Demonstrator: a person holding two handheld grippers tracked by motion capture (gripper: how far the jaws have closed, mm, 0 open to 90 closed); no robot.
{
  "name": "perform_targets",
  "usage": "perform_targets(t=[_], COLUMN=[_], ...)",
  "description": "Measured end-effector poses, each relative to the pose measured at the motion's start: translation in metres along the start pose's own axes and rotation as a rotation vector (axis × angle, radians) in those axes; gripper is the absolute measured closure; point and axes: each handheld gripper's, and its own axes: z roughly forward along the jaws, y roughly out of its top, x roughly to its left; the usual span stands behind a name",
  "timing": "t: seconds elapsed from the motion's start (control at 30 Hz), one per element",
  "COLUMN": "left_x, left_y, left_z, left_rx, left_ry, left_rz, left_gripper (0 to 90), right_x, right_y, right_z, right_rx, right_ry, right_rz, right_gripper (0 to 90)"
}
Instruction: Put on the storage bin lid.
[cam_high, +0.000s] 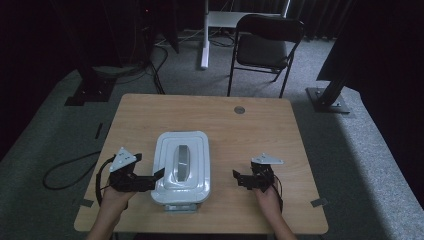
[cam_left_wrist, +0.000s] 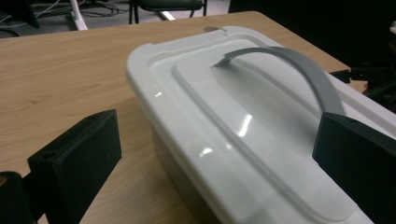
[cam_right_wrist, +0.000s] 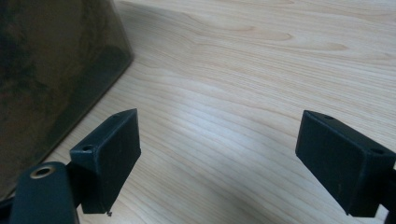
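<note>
- The wooden table (cam_high: 260, 130) is the biggest thing here, and everything else sits on it.
- A white box (cam_high: 180, 167) with a lid rests on the table, near the person's edge and a bit left of the middle.
- A grey handle (cam_high: 183, 162) runs along the top of the lid.
- The left gripper (cam_high: 156, 178) is right at the box's left side, near its front corner. Its jaws are spread wide. In the left gripper view, one jaw is over the table beside the box and the other is over the lid. They pinch nothing.
- The right gripper (cam_high: 239, 180) is on the right, apart from the box. Its jaws are spread wide too, with only bare table between them.
</note>
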Motion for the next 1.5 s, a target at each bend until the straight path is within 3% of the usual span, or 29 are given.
perform_targets(t=[0.1, 0.23, 0.3, 0.67, 0.93, 1.2, 1.3, 1.5], left_x=[0.007, 0.021, 0.031, 0.062, 0.075, 0.086, 0.090, 0.097], left_y=[-0.005, -0.013, -0.021, -0.051, -0.068, -0.086, -0.093, -0.102], left_z=[-0.002, -0.005, -0.005, 0.001, 0.009, 0.016, 0.017, 0.020], left_rx=[-0.008, -0.037, -0.048, -0.007, -0.001, 0.053, 0.062, 0.103], left_ry=[0.035, 0.039, 0.061, 0.151, 0.196, 0.249, 0.257, 0.290], left_rz=[-0.004, -0.036, -0.053, -0.116, -0.154, -0.167, -0.190, -0.194], left_gripper=[2.0, 2.0, 2.1, 2.1, 2.1, 2.1, 2.1, 2.1], right_x=[-0.002, -0.008, -0.011, -0.020, -0.038, -0.056, -0.064, -0.074], right_y=[-0.002, -0.005, -0.006, -0.015, -0.024, -0.033, -0.038, -0.044], right_z=[-0.001, -0.004, -0.006, -0.014, -0.022, -0.030, -0.034, -0.037], right_rx=[0.001, -0.002, -0.002, -0.034, -0.060, -0.062, -0.057, -0.040], right_ry=[-0.008, -0.027, -0.051, -0.113, -0.166, -0.202, -0.224, -0.272], right_rz=[0.004, 0.010, 0.000, -0.035, 0.009, 0.063, 0.090, 0.095], right_gripper=[13.1, 13.1, 13.1, 12.3, 12.2, 12.2, 12.2, 12.2])
